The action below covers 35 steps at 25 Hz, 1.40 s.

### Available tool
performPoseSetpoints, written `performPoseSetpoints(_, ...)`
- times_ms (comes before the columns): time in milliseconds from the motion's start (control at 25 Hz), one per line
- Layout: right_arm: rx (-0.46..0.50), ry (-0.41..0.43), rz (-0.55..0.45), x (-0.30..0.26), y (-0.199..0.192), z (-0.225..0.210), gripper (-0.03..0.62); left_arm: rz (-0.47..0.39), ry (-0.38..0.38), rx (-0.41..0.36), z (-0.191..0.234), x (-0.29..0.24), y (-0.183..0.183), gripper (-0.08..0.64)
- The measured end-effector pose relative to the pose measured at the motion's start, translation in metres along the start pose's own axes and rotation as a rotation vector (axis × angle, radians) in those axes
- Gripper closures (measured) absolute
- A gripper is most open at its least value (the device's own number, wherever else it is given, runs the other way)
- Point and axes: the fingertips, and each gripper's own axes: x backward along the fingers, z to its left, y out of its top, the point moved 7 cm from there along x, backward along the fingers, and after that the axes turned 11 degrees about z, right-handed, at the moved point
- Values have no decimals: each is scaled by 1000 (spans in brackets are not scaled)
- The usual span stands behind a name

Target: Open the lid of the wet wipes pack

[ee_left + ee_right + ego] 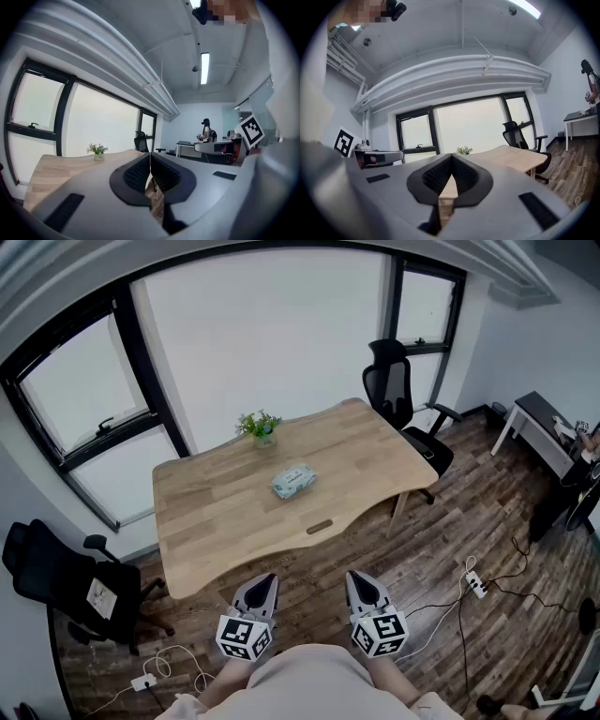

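wet wipes pack print too small

Bright, even daylight through blown-out white windows; only faint, soft shadows beneath the worktop. Heavy fisheye bending and dark vignetted corners in all three views. White glare off the ceiling strip light. Close-up jaws slightly soft in both gripper views.

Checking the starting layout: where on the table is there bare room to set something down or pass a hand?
The table is mostly bare: the whole left half, the right end beyond the wet wipes pack, and the near strip around the cable slot. Only the pack mid-table and the potted plant at the far edge take space; nowhere is crowded.
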Motion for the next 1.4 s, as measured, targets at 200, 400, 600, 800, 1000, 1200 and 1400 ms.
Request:
performPoseSetpoints(200,9,4,9,-4,-2,8,588,2,5,0,6,4,-1,538)
performPoseSetpoints(400,9,7,11,-7,-2,10,588,3,1,58,11,1,-4,538)
performPoseSetpoints(600,17,6,9,-9,0,9,588,2,3,67,12,0,-4,538)
performPoseSetpoints(800,64,-5,8,-12,2,13,586,4,4,69,15,-3,-2,538)
performPoseSetpoints(1000,42,-8,-1,-14,1,11,584,1,-5,82,16,-5,-1,538)
performPoseSetpoints(1200,62,-44,-10,-13,4,10,583,-1,-6,77,16,-4,2,538)
performPoseSetpoints(1400,60,-59,-14,-11,2,10,528,-1,-4,72,16,-1,0,538)
